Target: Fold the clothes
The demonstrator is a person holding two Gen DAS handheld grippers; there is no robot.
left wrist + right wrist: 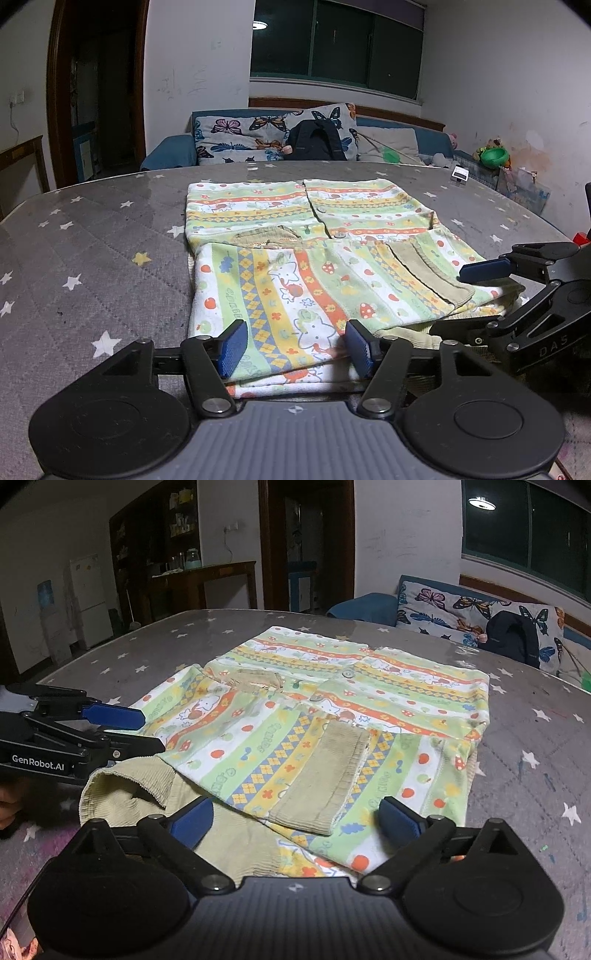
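Note:
A child's patterned cardigan [295,258] with green, yellow and orange stripes and beige ribbed cuffs lies on the grey star-print table [92,258]. Both sleeves are folded across its front; it also shows in the right wrist view [332,720]. My left gripper [293,349] is open, its blue pads on either side of the near hem, low over the cloth. My right gripper [295,821] is open over the near right edge, next to a beige cuff [321,775]. The beige ribbed collar [125,786] lies bunched at the near edge. Each gripper shows in the other's view.
A small white box [460,173] sits at the table's far right edge. Behind the table stands a blue sofa [170,151] with a butterfly cushion and a black backpack [317,142]. Toys sit at the right wall. A doorway and cabinet lie to the left.

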